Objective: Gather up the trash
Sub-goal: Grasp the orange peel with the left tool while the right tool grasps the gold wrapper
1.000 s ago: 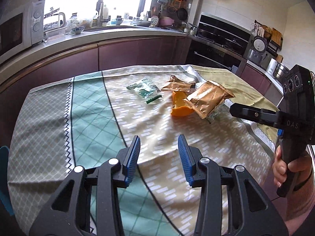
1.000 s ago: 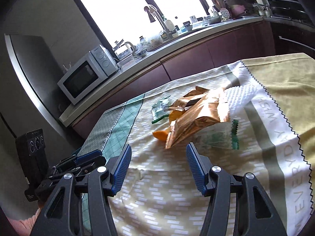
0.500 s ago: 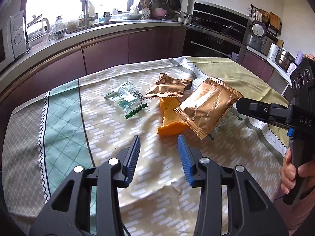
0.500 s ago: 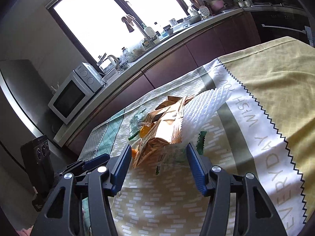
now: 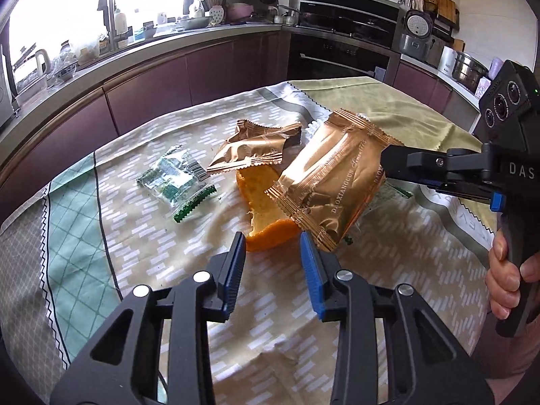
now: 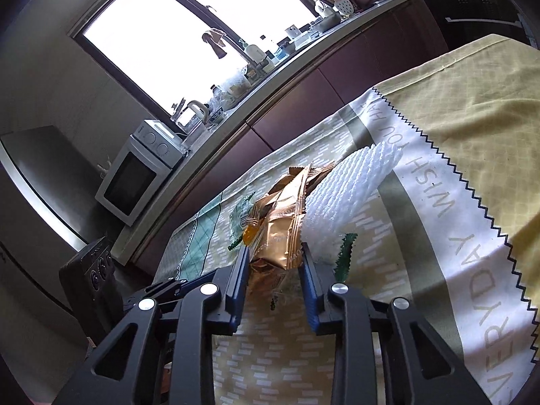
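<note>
Trash lies on the clothed table (image 5: 101,243): a large gold wrapper (image 5: 334,175), a smaller gold wrapper (image 5: 256,148), an orange peel (image 5: 263,209), a green-and-clear wrapper (image 5: 175,179) and white foam netting (image 6: 347,189). My left gripper (image 5: 271,253) is open, just short of the orange peel. My right gripper (image 6: 275,263) is open with the large gold wrapper (image 6: 283,233) between its fingers. In the left wrist view it comes in from the right (image 5: 398,165) at the wrapper's edge.
Kitchen counters with a sink (image 5: 135,33), an oven (image 5: 341,33) and a microwave (image 6: 141,172) ring the table. The yellow part of the cloth (image 6: 472,108) spreads to the right. A second green wrapper (image 6: 344,253) lies beside my right fingers.
Both grippers have moved in on the pile. The left has come up to the orange peel. The right has slid its open fingers around the large gold wrapper.
</note>
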`<state>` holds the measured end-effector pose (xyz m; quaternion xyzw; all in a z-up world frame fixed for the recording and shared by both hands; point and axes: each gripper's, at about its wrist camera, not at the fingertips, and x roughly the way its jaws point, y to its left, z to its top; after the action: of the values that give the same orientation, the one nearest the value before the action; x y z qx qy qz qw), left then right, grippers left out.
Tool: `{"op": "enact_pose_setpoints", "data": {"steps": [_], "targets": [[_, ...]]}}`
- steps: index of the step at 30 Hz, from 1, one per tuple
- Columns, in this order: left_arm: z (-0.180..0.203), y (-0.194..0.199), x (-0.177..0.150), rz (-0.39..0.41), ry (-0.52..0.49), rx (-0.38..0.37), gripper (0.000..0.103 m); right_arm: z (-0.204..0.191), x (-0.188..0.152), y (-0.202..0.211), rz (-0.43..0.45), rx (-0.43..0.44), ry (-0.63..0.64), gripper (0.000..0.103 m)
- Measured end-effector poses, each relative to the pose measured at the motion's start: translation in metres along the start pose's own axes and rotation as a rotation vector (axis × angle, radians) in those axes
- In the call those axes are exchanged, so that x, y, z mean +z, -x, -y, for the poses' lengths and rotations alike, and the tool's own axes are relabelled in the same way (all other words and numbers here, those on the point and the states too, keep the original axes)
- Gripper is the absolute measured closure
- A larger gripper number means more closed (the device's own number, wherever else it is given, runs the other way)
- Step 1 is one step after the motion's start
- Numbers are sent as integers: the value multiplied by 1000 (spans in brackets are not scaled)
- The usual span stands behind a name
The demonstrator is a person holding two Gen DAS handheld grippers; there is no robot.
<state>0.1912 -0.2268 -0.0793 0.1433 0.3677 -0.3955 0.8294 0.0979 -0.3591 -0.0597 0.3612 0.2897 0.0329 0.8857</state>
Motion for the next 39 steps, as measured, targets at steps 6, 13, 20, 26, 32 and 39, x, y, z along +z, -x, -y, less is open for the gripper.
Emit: {"op": "enact_pose_setpoints", "data": {"steps": [6,13,20,26,32,39], "targets": [[1,-1,0,-10,-19,-38,94,5,1,3,6,29,-23,78],[4,3,-6,0,-19,-74,102,7,1,10,18,53,-31,81],[0,27,-16,40,4,-97,102,5,1,23,35,76,-26,85],[3,34,-14,67,-32,-82,70,1,1,31,54,93,-17,86],[13,12,-2,34,-84,-60,75,2,2,34,57,94,-17,91],[12,-13,4,-31,-75,-74,97,8,2,34,59,88,-26,95]]}}
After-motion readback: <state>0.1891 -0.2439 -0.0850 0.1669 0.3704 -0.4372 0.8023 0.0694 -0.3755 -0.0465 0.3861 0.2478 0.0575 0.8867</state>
